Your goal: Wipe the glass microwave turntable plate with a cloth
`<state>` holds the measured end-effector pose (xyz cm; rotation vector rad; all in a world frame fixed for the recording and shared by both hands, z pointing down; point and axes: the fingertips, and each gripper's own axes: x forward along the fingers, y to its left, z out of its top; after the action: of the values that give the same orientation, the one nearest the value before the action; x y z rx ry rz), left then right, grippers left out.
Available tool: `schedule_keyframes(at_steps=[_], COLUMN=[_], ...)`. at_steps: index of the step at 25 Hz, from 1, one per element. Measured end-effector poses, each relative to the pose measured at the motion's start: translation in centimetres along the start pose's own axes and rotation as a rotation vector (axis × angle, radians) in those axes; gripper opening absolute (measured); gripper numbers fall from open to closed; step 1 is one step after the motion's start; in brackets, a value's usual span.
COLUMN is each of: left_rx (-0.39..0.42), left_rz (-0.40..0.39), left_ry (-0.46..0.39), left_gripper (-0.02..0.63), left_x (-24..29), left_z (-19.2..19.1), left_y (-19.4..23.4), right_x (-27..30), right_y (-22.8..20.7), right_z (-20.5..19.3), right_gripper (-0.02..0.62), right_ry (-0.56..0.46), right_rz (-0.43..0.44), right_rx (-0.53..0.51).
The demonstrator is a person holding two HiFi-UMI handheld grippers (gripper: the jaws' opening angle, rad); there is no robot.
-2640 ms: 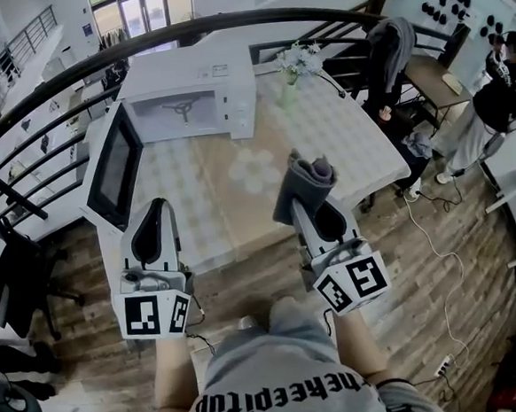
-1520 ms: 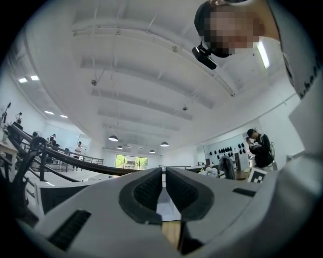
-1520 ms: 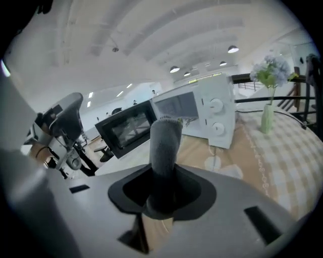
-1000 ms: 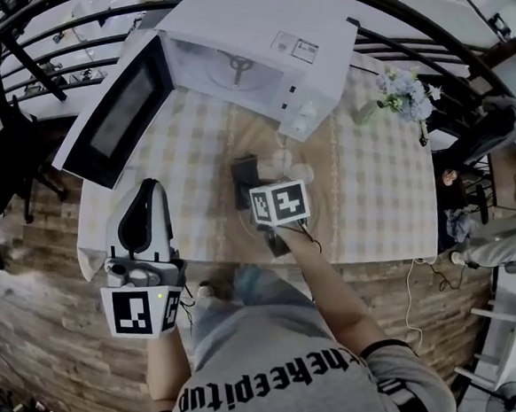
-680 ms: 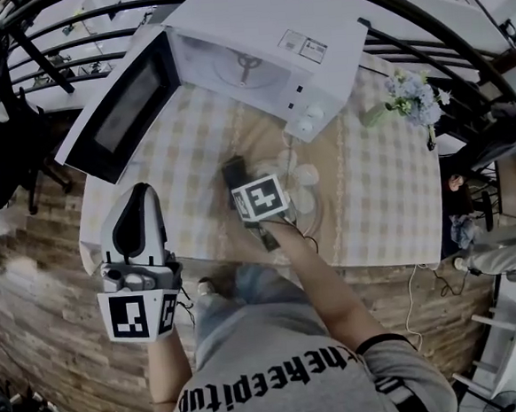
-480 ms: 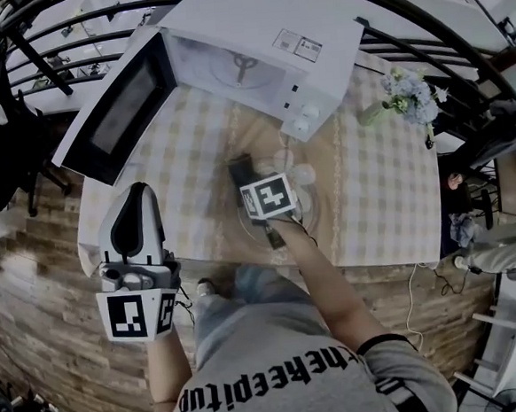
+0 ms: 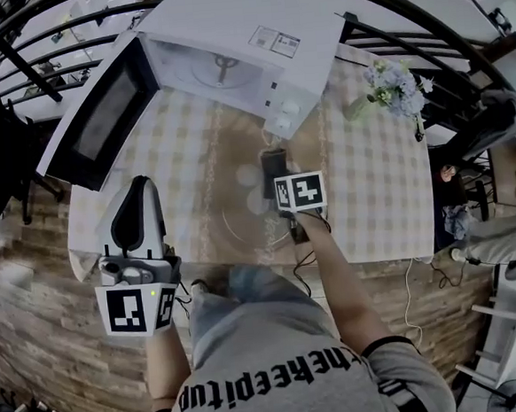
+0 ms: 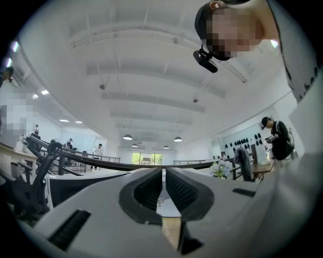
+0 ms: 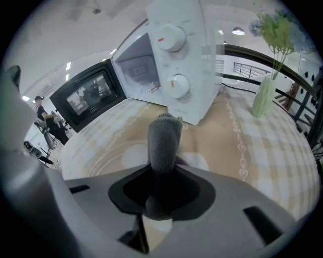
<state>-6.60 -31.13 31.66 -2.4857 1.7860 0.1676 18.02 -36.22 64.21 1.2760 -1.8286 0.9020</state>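
**R gripper clamped on cloth at plate's 1 o'clock**

Head view: glass turntable plate (image 7: 237, 218) flat on checked table (image 7: 377, 196), abt mid-table, at 6 o'clock from the open microwave (image 7: 253, 32). Microwave door (image 7: 100, 115) swung out toward 9 o'clock. Vase w/ flowers (image 7: 389, 88) at 2 o'clock of plate, well apart.

R gripper (image 7: 278, 179) over plate's 1 o'clock part, pointing to 12, marker cube (image 7: 299, 191) just behind. Clamped on dark grey cloth (image 7: 273, 161).

Right gripper view:
- R gripper (image 9: 161, 189) jaws closed tight on the rolled cloth (image 9: 164, 138), roll sticking up & fwd past the tips.
- Plate (image 9: 108, 156) below & ahead, rim arcing off to 9 o'clock.
- Microwave knobs (image 9: 171, 60) at 12, vase (image 9: 265, 93) at 2.
- Contact betw cloth & glass: can't tell.

L gripper (image 7: 142, 196) near table's 8 o'clock corner, pointing to 12, well apart from plate.

Left gripper view:
- L gripper (image 8: 164, 174) jaws all but together, only a thin slit betw the ribbed pads (image 8: 151, 189), nothing in it.
- Aimed level-to-up, w/ ceiling, lamps & a dark railing (image 8: 101, 164) beyond.
- Flowers (image 8: 220, 169) at 3 o'clock.
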Motion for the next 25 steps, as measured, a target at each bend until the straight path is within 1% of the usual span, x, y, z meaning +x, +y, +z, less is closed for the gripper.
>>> schedule_keyframes(at_steps=[3,5,8,10,12,14,17,19,20,22,24,25], left_rx=[0.000,0.000,0.002,0.006,0.005,-0.001,-0.003,0.003,0.007,0.012,0.015,0.016], left_rz=[-0.013,-0.019,-0.022,-0.020,-0.012,0.003,0.018,0.024,0.027,0.036,0.044,0.047], left_ry=[0.001,0.001,-0.004,-0.006,-0.004,-0.002,-0.002,0.000,0.002,0.007,0.013,0.015], left_gripper=[0.023,0.023,0.023,0.023,0.023,0.023,0.023,0.023,0.023,0.023,0.023,0.023], left_x=[0.4,0.6,0.6,0.5,0.3,0.0,-0.3,-0.4,-0.5,-0.6,-0.8,-0.8], left_z=[-0.2,-0.2,0.0,0.1,0.1,0.0,0.0,0.1,0.1,0.1,0.0,-0.1], left_y=[-0.8,-1.2,-1.6,-1.6,-1.5,-1.1,-0.7,-0.6,-0.5,-0.2,0.0,0.1], right_x=[-0.6,-0.8,-0.9,-1.2,-1.6,-1.7,-1.4,-1.0,-0.6,0.3,0.9,1.0], right_y=[-2.2,-2.9,-2.8,-2.0,0.3,4.2,10.8,14.4,15.7,17.4,17.7,17.6], right_z=[-0.5,-0.9,-0.9,-0.7,-0.5,-0.5,-0.9,-1.4,-1.7,-2.6,-3.2,-3.3], right_gripper=[0.101,0.101,0.101,0.101,0.101,0.101,0.101,0.101,0.101,0.101,0.101,0.101], right_ry=[-0.006,-0.006,0.005,0.003,-0.013,-0.022,-0.007,0.015,0.030,0.063,0.074,0.069], right_rz=[-0.027,-0.033,-0.058,-0.048,0.018,0.112,0.243,0.306,0.324,0.330,0.322,0.322], right_rx=[0.020,0.029,0.000,-0.002,0.013,0.003,-0.054,-0.090,-0.109,-0.157,-0.194,-0.196])
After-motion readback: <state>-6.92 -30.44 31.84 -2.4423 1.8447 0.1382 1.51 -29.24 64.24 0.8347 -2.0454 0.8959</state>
